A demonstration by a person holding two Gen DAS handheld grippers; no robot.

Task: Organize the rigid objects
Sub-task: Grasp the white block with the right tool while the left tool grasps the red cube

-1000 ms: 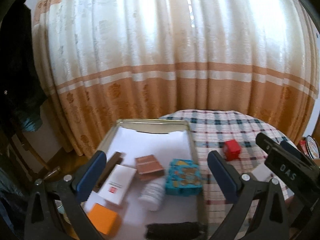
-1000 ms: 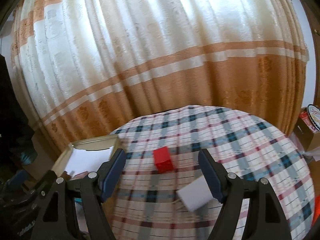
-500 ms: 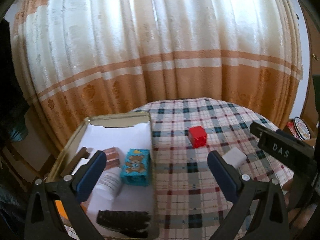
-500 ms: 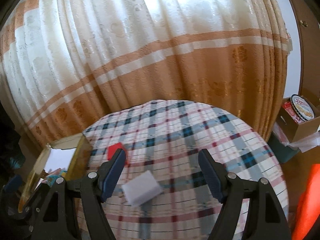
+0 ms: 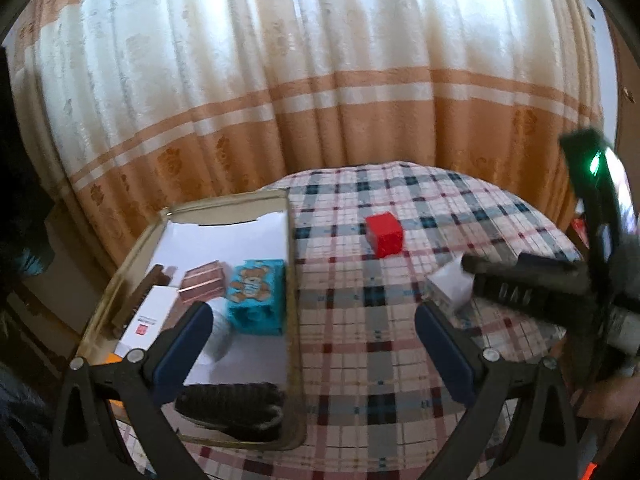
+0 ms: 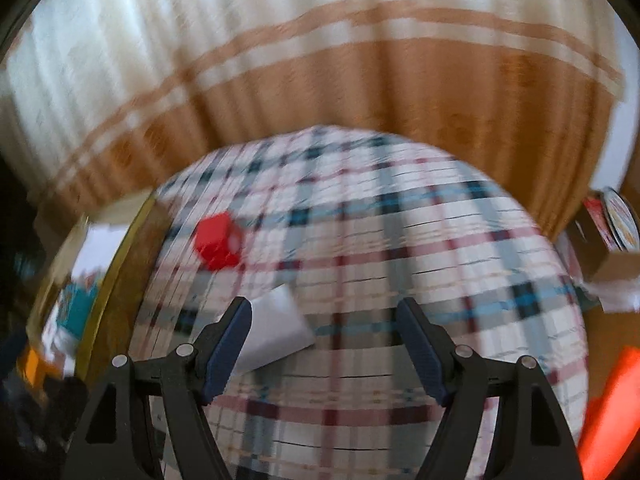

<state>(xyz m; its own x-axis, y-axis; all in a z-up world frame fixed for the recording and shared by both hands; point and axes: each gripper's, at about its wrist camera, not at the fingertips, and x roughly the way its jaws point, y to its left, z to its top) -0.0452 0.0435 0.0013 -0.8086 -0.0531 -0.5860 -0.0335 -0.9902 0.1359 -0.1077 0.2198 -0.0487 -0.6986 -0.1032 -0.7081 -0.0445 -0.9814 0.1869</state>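
On the plaid tablecloth (image 5: 360, 360) sit a red cube (image 5: 384, 234) and a white block (image 5: 446, 290). In the left wrist view the black frame of my right gripper (image 5: 520, 280) covers the block's right side. My left gripper (image 5: 312, 344) hovers open over the cloth beside the tray (image 5: 294, 320), with nothing between its fingers. The right wrist view is blurred. There my right gripper (image 6: 324, 344) is open, the white block (image 6: 276, 330) lies just inside its left finger (image 6: 228, 340), and the red cube (image 6: 218, 246) is farther off to the left.
The gold-rimmed tray (image 6: 104, 288) holds a teal bear box (image 5: 256, 296), a copper box (image 5: 202, 286), a white box (image 5: 148, 316), a white bottle (image 5: 218, 336) and a black brush (image 5: 236, 404). Curtains hang behind the round table. A cardboard box (image 6: 612, 248) stands at the right.
My right gripper has sunk and swung toward the white block, which now lies by its left finger. The left view swung right from the tray toward the cloth, then held still.
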